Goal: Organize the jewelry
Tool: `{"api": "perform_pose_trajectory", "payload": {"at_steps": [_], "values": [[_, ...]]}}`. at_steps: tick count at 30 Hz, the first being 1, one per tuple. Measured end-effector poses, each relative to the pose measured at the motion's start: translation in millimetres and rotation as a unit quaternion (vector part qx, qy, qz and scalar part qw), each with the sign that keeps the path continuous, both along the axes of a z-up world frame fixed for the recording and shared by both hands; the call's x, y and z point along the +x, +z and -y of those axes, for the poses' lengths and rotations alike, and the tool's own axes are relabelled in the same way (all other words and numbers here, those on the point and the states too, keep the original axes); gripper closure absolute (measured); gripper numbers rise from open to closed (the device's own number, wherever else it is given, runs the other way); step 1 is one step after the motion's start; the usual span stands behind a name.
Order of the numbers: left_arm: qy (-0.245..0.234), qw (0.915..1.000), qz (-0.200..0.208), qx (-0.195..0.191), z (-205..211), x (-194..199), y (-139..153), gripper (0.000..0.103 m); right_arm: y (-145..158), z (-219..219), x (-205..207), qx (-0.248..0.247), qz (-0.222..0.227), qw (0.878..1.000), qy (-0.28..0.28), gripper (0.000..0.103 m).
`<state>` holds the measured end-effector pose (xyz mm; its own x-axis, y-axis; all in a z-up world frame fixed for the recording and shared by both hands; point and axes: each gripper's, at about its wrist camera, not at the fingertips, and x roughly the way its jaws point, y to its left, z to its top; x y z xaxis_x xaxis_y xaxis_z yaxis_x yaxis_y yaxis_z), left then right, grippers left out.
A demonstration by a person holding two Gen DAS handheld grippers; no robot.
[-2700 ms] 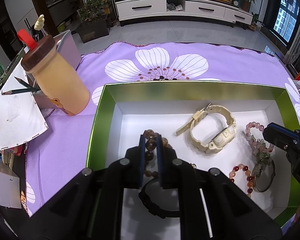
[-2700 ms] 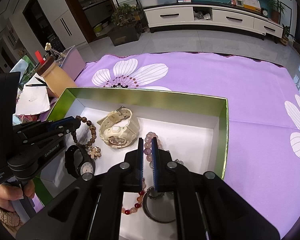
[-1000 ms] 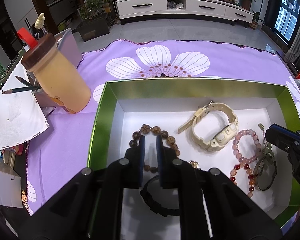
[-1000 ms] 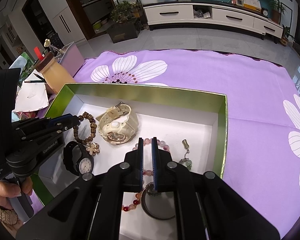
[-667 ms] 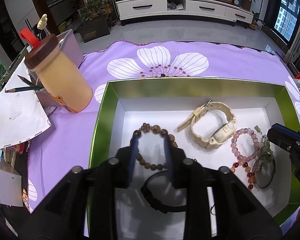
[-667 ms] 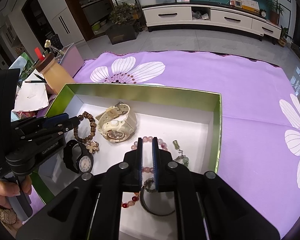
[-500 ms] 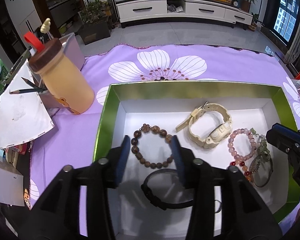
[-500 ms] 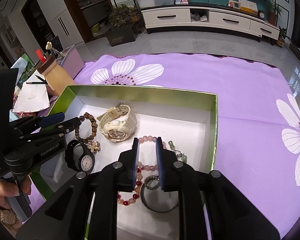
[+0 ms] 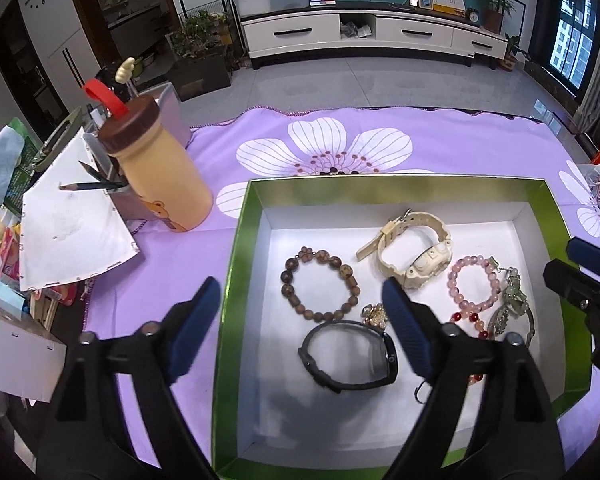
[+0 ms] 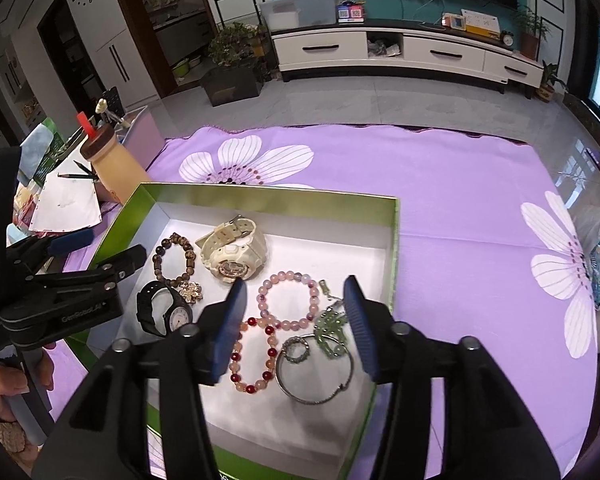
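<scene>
Both the left tongs [image 9: 300, 304] and right tongs [image 10: 296, 304] stand apart, holding nothing, above the green-rimmed box [image 9: 236, 280], whose white floor near its front wall carries no jewelry.

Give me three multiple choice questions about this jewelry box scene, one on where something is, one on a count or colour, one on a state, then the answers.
1. Where does the black watch lie?
A. on the purple cloth
B. in the green box
C. beside the bottle

2. How many wristwatches are in the box?
A. one
B. two
C. four

3. How stand the left gripper and right gripper?
A. both open
B. both shut
C. only the left open

Answers: B, it rests on the white floor inside; B, the black one and the cream watch; A, both pairs of fingers are spread wide, holding nothing.
</scene>
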<state>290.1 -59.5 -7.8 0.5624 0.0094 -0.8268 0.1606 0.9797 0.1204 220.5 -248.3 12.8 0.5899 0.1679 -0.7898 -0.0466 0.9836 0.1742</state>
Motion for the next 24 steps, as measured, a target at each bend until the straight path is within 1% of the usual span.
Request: {"api": "perform_pose_trajectory", "payload": {"at_steps": [3, 4, 5, 8, 22, 24], "values": [[0.001, 1.0000, 0.002, 0.000, -1, -4, 4, 0.012, 4, 4, -4, -0.004, 0.003, 1.000, -0.011, 0.038], [0.003, 1.0000, 0.003, 0.001, 0, -5, 6, 0.009, 6, 5, -5, -0.005, 0.004, 1.000, -0.013, 0.036], [0.003, 1.0000, 0.004, 0.001, 0, -6, 7, 0.008, 7, 6, -7, -0.008, 0.004, 1.000, -0.017, 0.033], [0.005, 1.0000, 0.005, 0.003, 0, -11, 11, 0.005, 11, 9, -10, -0.011, 0.006, 1.000, -0.022, 0.029], [0.006, 0.9999, 0.009, 0.004, -3, -32, 32, 0.002, 33, 11, -29, -0.025, 0.017, 0.999, -0.039, 0.008], [0.006, 0.9999, 0.009, 0.003, -5, -35, 34, 0.002, 36, 10, -31, -0.027, 0.018, 0.999, -0.038, 0.003]]}}
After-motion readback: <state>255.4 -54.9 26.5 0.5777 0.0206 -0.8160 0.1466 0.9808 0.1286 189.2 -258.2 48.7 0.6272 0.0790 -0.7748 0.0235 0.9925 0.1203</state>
